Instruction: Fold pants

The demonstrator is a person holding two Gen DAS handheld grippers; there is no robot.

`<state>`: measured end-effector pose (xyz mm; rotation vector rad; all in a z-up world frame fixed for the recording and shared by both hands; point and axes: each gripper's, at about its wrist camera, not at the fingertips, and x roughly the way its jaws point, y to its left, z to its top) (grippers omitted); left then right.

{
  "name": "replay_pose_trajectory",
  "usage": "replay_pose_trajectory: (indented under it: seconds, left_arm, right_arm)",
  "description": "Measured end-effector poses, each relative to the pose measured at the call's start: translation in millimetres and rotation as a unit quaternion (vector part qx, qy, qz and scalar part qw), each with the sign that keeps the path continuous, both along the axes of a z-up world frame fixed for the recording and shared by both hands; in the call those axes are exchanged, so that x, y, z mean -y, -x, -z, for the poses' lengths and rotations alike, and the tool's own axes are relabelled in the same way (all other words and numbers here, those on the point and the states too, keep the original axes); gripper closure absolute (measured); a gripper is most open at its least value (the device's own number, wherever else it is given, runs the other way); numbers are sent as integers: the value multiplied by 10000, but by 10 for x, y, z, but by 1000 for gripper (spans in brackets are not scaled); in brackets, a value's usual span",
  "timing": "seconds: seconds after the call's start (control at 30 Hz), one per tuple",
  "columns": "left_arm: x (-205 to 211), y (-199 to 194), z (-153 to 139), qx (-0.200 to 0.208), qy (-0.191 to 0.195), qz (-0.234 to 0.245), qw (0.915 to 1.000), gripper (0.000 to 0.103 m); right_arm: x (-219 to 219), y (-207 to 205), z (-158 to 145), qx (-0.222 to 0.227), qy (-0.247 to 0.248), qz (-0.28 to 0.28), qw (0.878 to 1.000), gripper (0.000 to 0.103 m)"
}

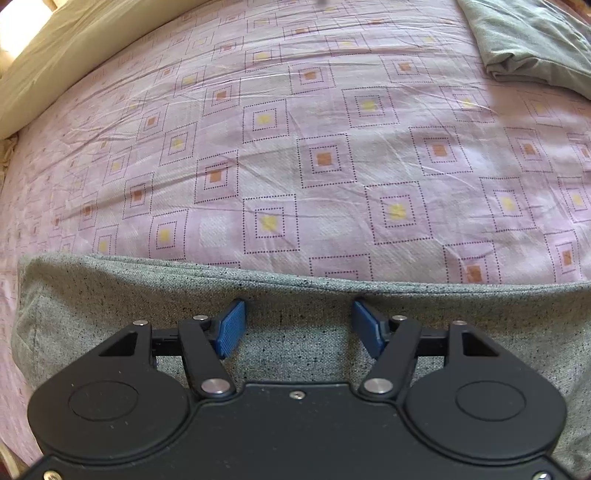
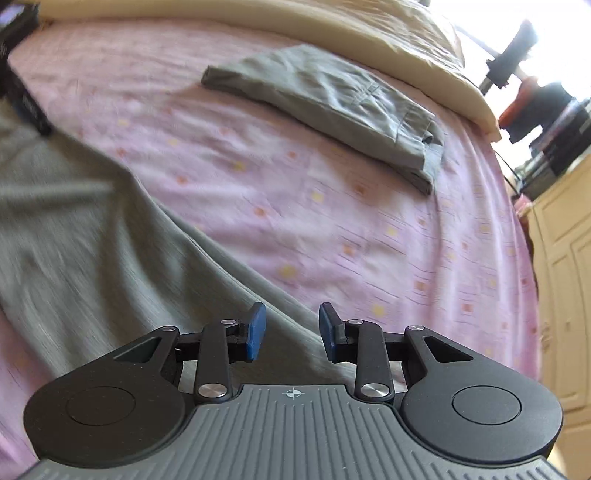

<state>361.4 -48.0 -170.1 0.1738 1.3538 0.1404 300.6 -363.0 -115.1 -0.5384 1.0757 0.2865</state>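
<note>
Pink bedsheet; both grippers agape over grey pants, empty; cupboard only right view.

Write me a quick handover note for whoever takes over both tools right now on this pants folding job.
Left tool: open, holding nothing, over the grey pants near their far edge.
Right tool: open, holding nothing, over the same pants by the edge that runs diagonally across the pink bedsheet.
Another greenish pair of pants lies folded farther up the bed, near the cream pillow.
Done: that greenish pair looks finished.
Left: the grey pants near the tools still look spread out; grip an edge with each tool and fold. The right view is blurred, so check the position first.
</note>
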Motion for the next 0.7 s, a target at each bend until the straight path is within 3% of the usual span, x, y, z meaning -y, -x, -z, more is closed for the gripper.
replay_pose_trajectory:
  seconds: [0.2, 0.23, 0.27, 0.37, 0.43, 0.53, 0.6, 0.7]
  left_arm:
    - [63, 27, -15, -3, -120, -16, 9999, 35]
    - [65, 23, -16, -6, -130, -23, 9999, 35]
    - [71, 20, -15, -10, -146, -19, 9999, 35]
    - [93, 6, -4, -11, -206, 51, 9998, 34]
    - [113, 1, -6, -5, -244, 107, 9996, 34]
    - [108, 18, -60, -47, -230, 132, 9996, 36]
    - [28, 108, -193, 54, -185, -91, 9998, 38]
    - [-127, 426, -405, 258, 28, -274, 9993, 38]
  right_arm:
    - [-23, -128, 236, -786, 108, -806, 9936, 72]
    - [-38, -134, 254, -880, 87, -863, 9923, 79]
    - [-55, -133, 262, -897, 113, -898, 9919, 100]
    - [-9, -220, 260, -550, 254, -423, 9973, 99]
    - [86, -314, 320, -644, -23, 173, 9978, 99]
    - [4, -226, 317, -386, 144, 185, 9990, 96]
    - [5, -97, 186, 27, 130, 379, 9992, 87]
    - [45, 172, -39, 440, -360, 654, 9962, 84]
